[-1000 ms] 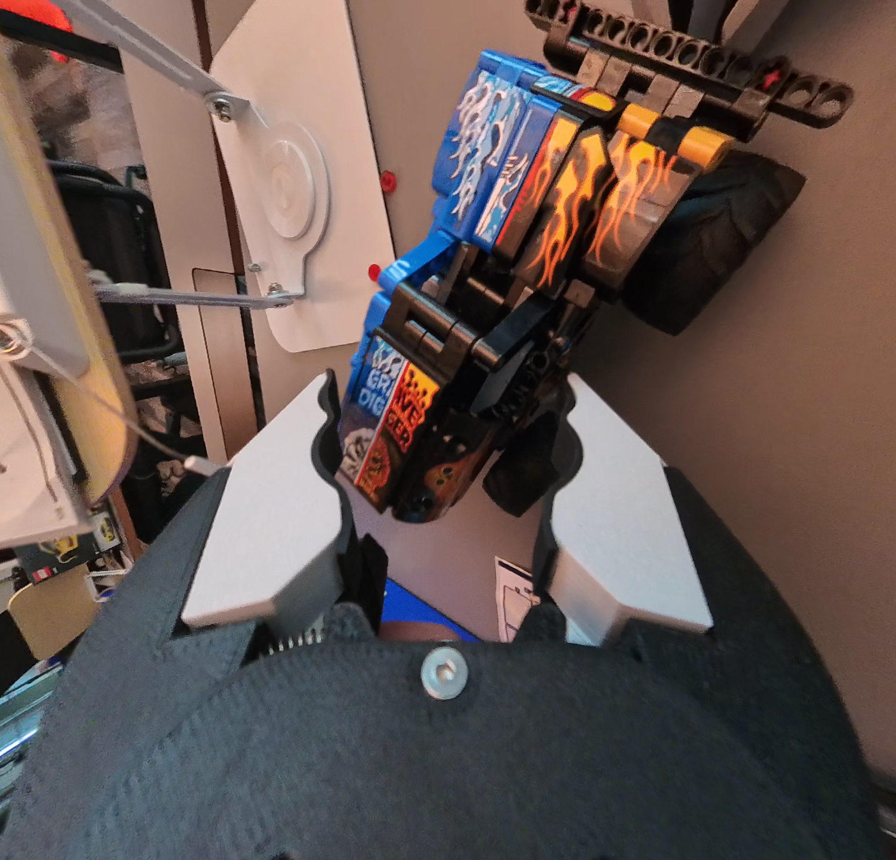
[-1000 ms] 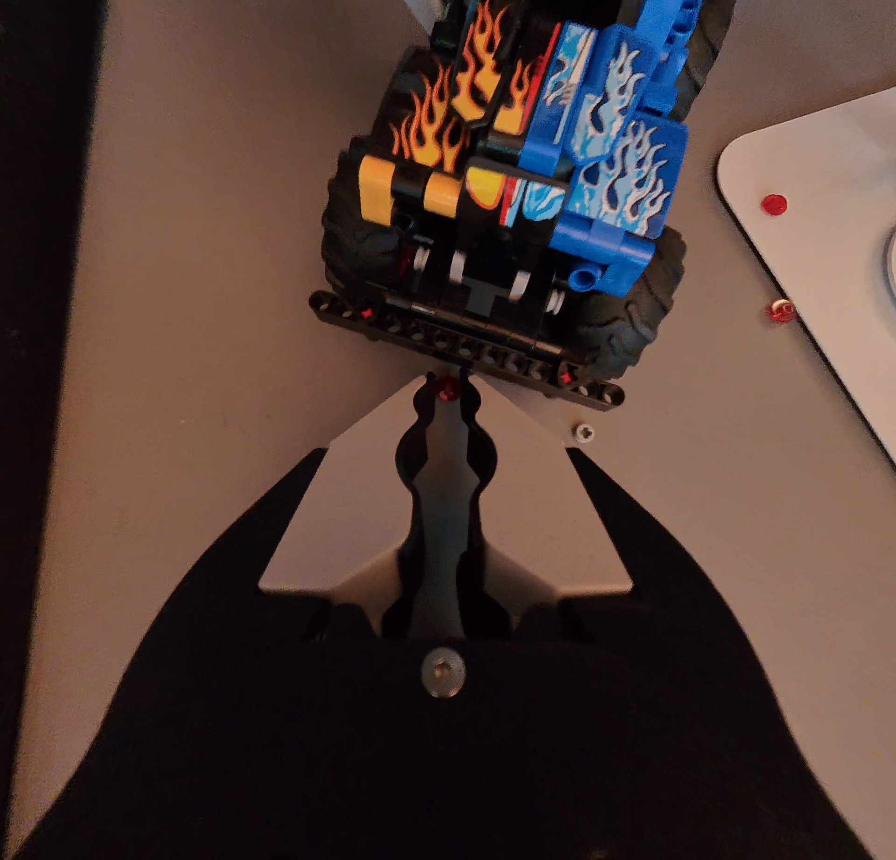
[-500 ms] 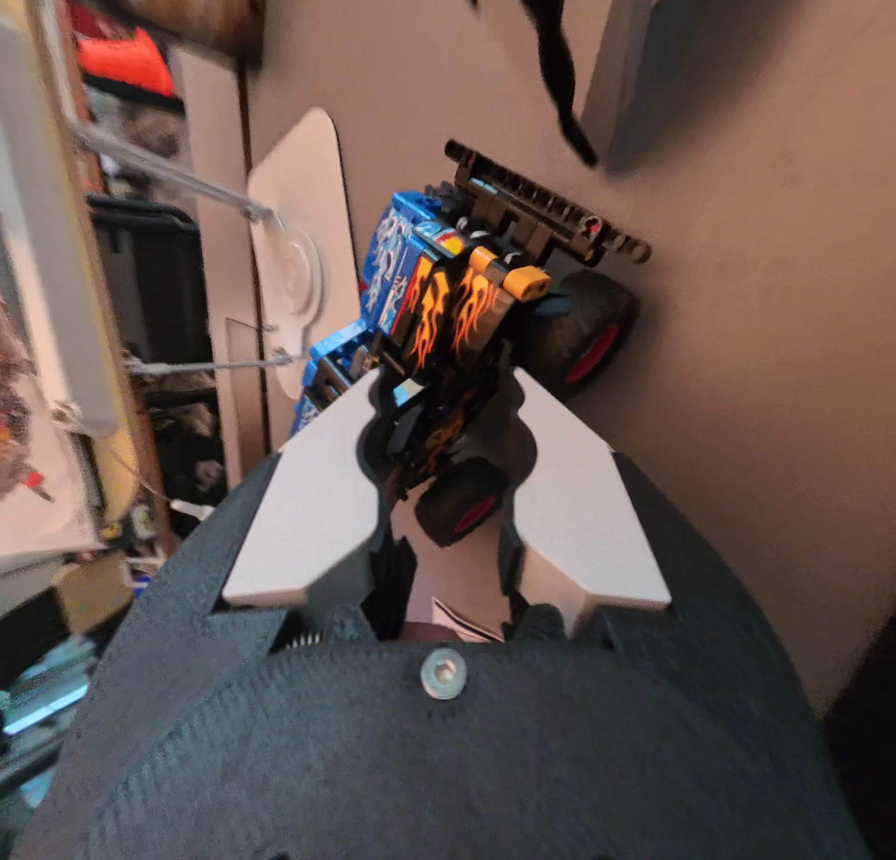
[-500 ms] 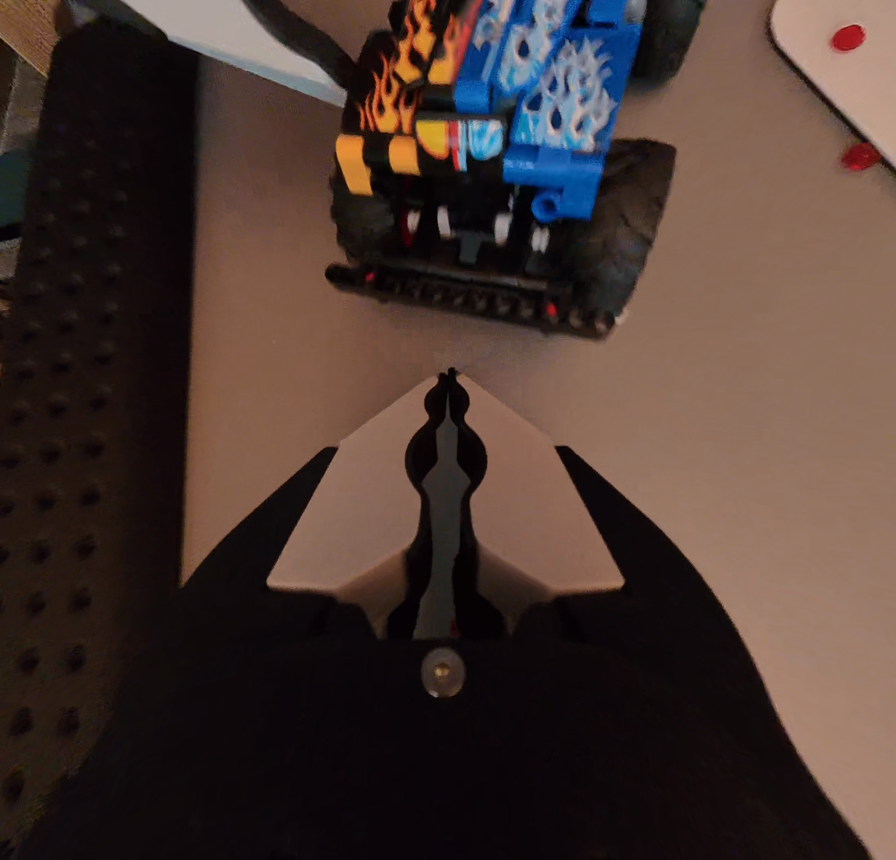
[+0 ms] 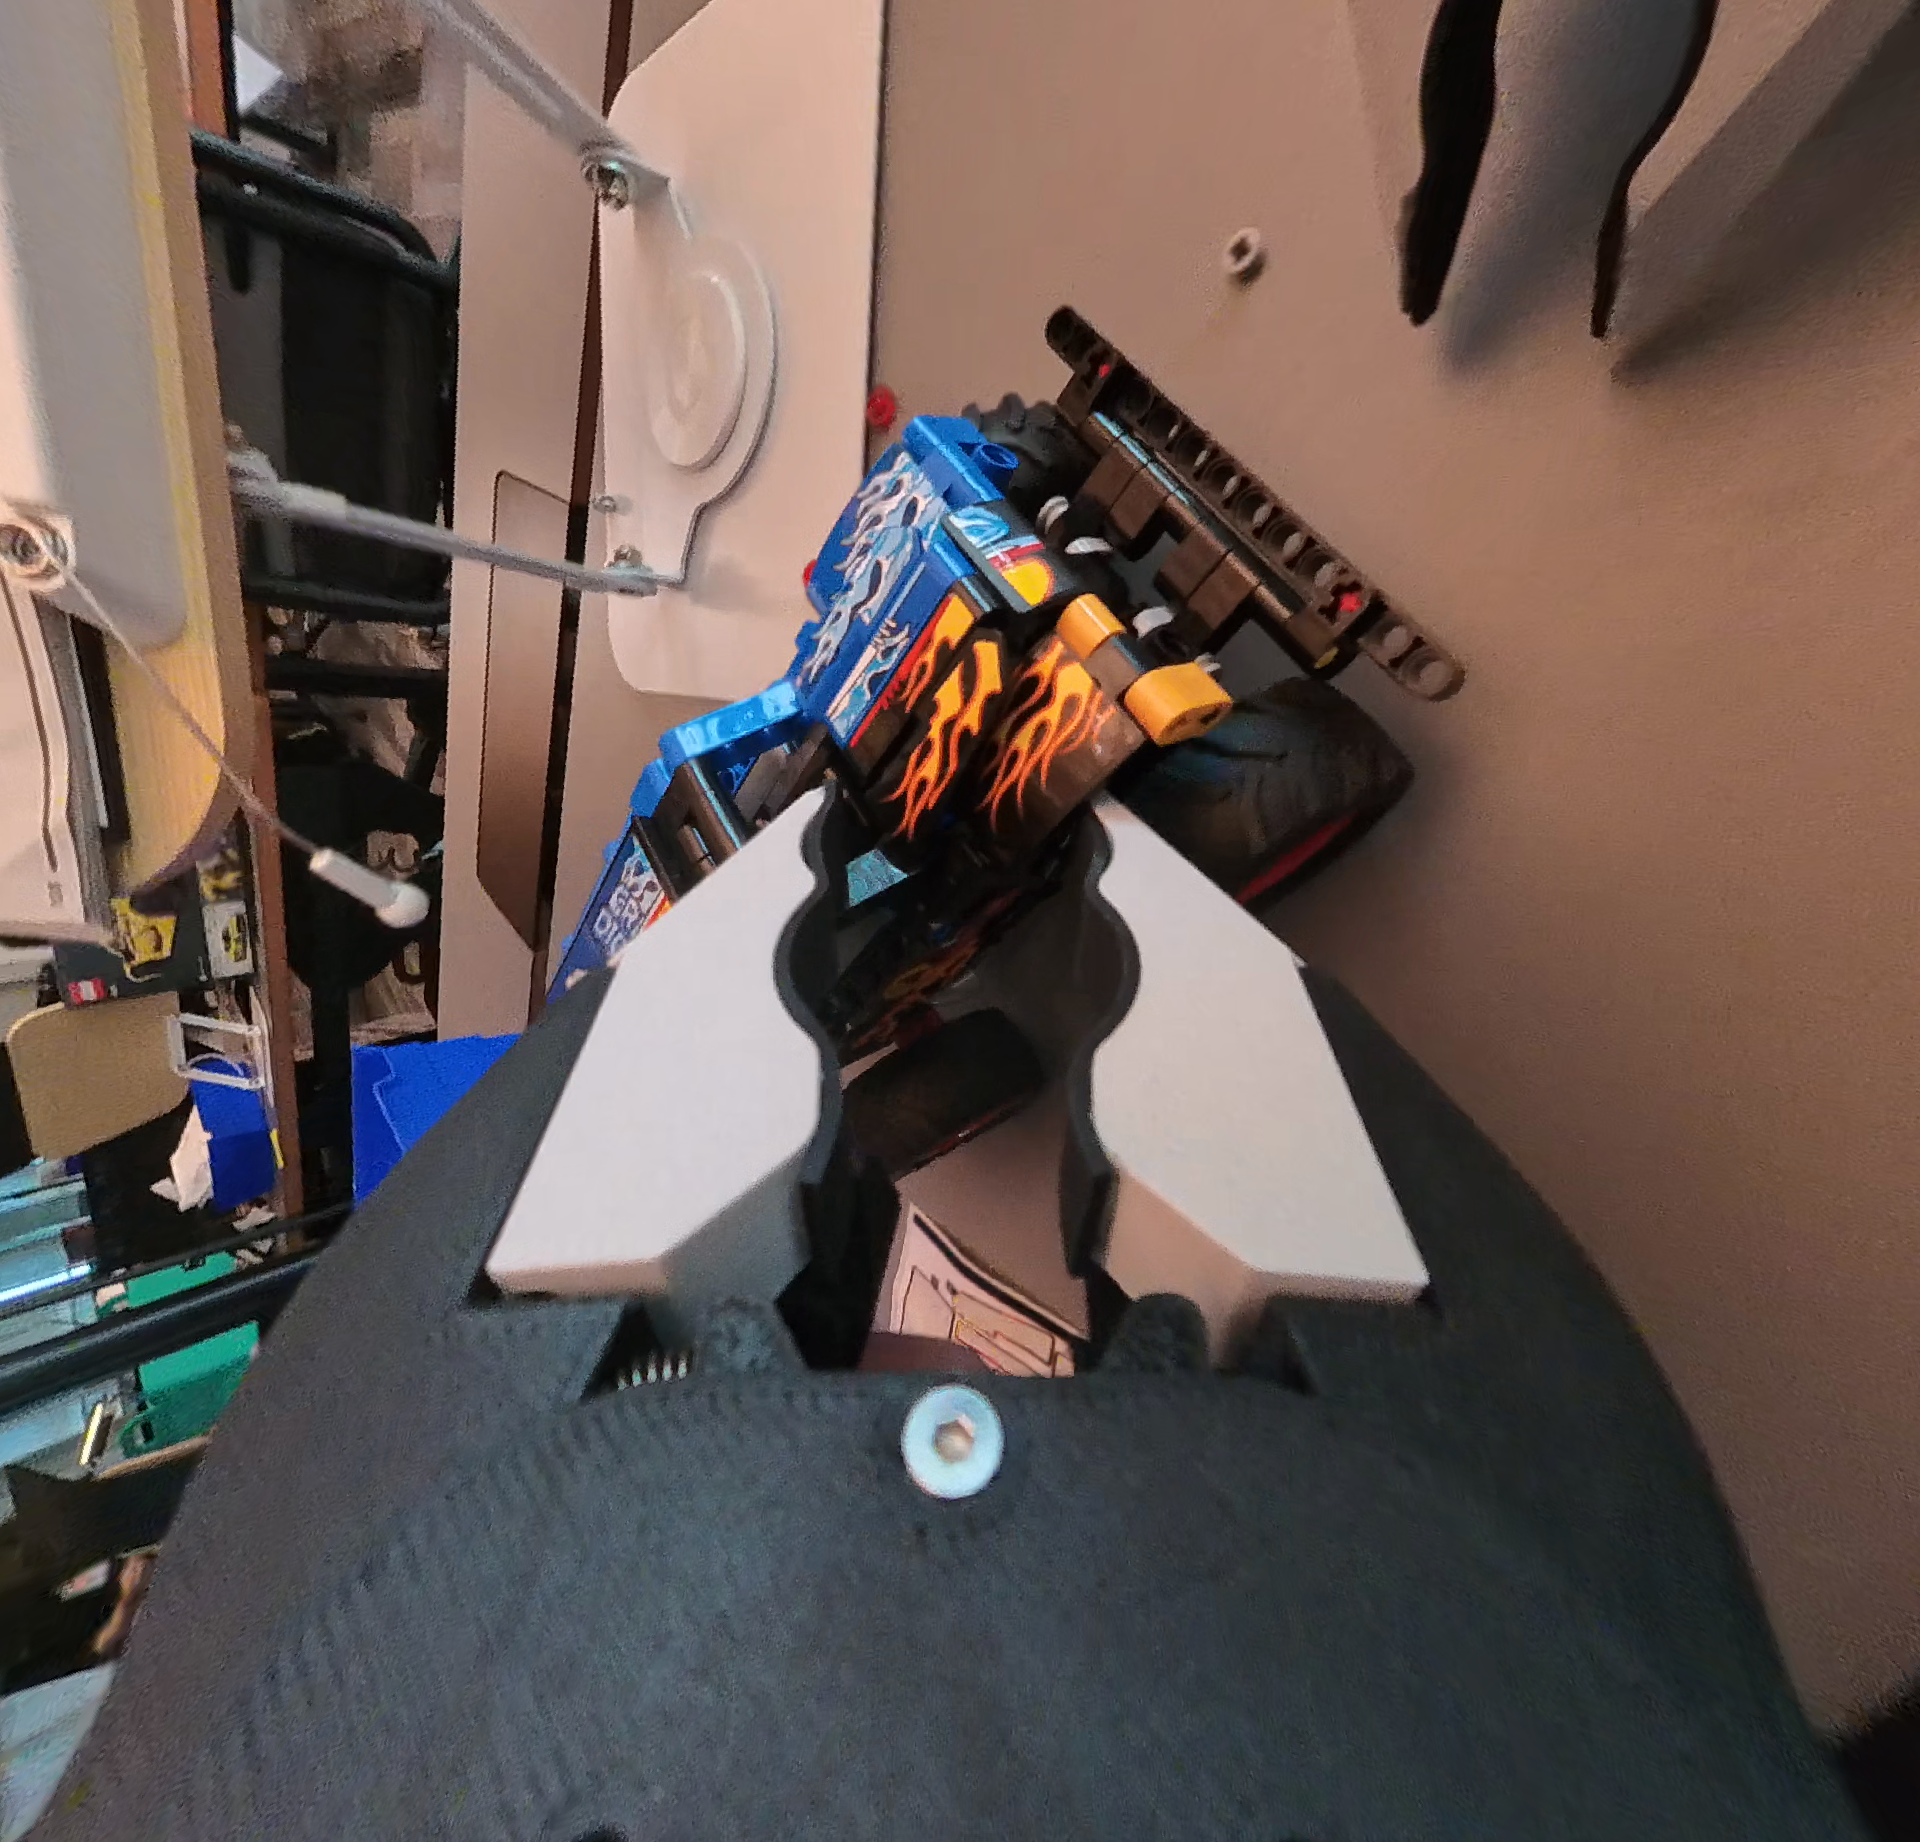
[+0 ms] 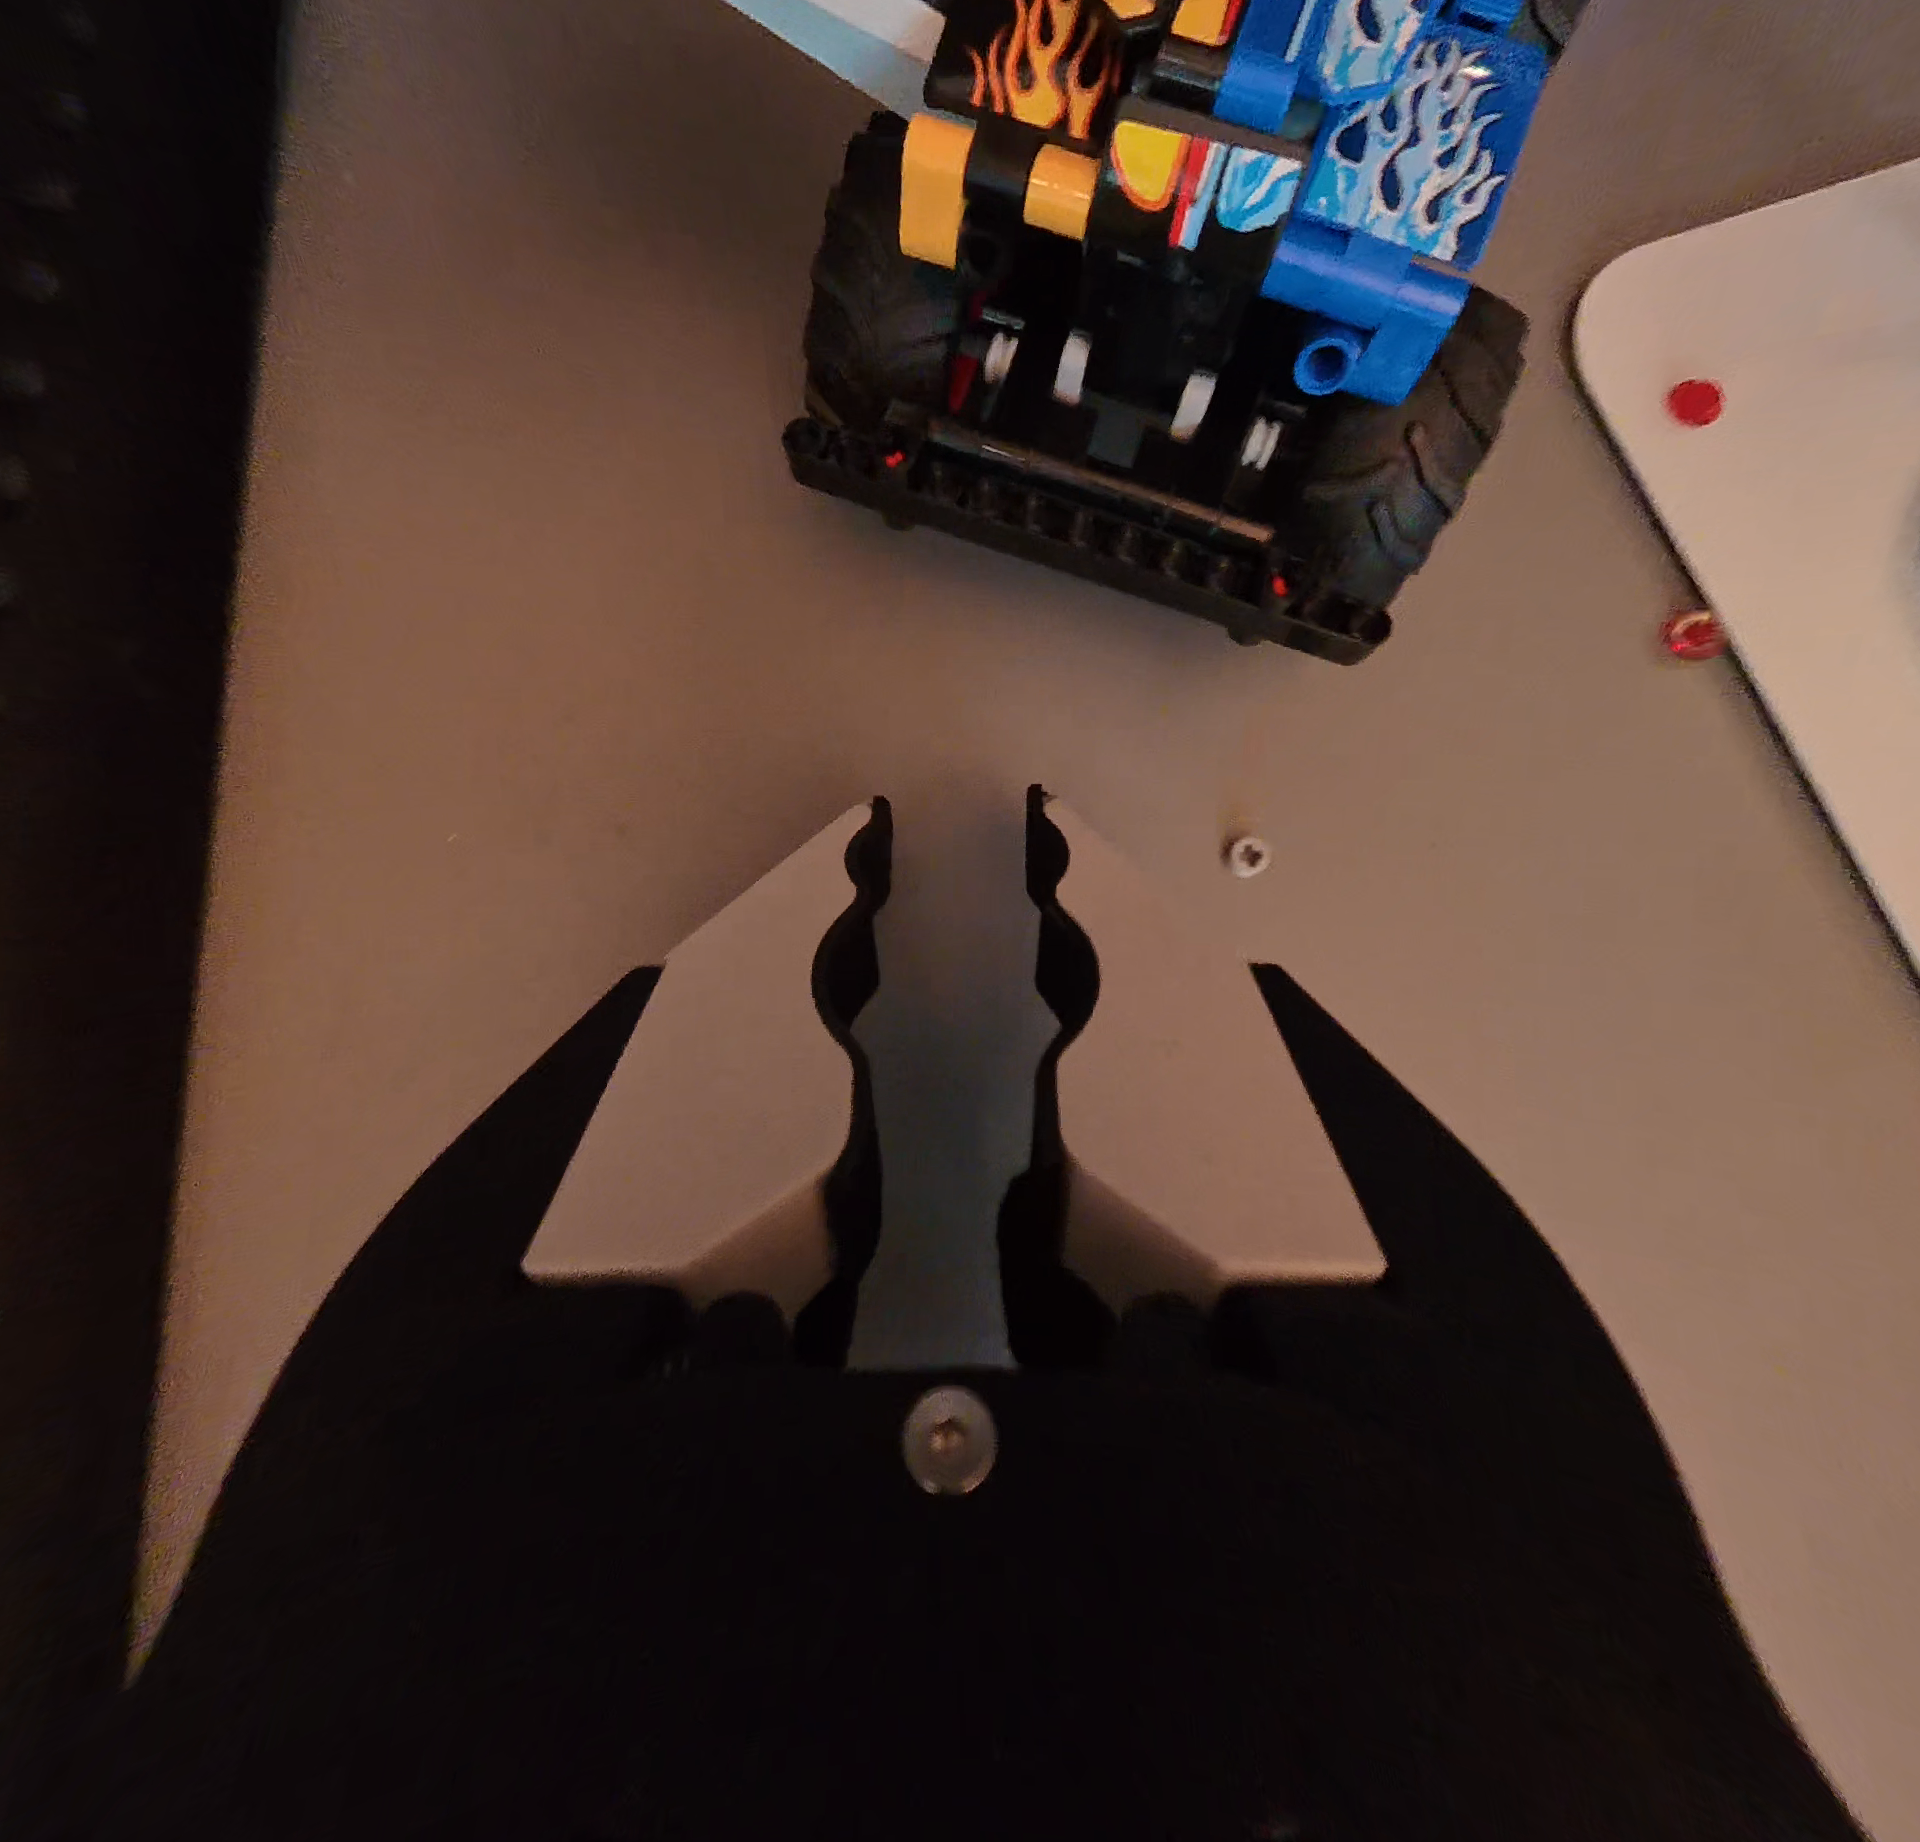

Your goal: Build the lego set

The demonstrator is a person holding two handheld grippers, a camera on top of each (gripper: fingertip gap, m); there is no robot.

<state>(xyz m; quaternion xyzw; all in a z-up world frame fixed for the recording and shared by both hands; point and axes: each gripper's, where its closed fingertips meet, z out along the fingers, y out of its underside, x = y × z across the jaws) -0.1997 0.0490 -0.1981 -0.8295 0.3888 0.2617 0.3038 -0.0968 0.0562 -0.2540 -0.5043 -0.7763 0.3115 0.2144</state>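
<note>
Near the centre of the left wrist view, the lego truck (image 5: 997,680) stands on the grey counter (image 5: 1558,961), its body half black with orange flames and half blue with pale flames. The left hand-held gripper (image 5: 961,857) has its fingers spread to either side of the truck's cab end; whether the pads actually press on it cannot be told, since the cab hides the contact. A black beam with holes (image 5: 1247,504) crosses the truck's far end, toward the upper right of the frame.

Across the top of the right wrist view, the same truck (image 6: 1174,234) sits with that beam (image 6: 1081,535) facing the camera. The right hand-held gripper (image 6: 956,805) hangs at mid-frame, fingers apart and empty, clear of the beam. A white plate (image 6: 1787,462) lies at the right edge with a red stud (image 6: 1695,402) on it; another red stud (image 6: 1688,635) lies just beside its rim, and a small grey piece (image 6: 1247,854) rests near the right fingertip.
</note>
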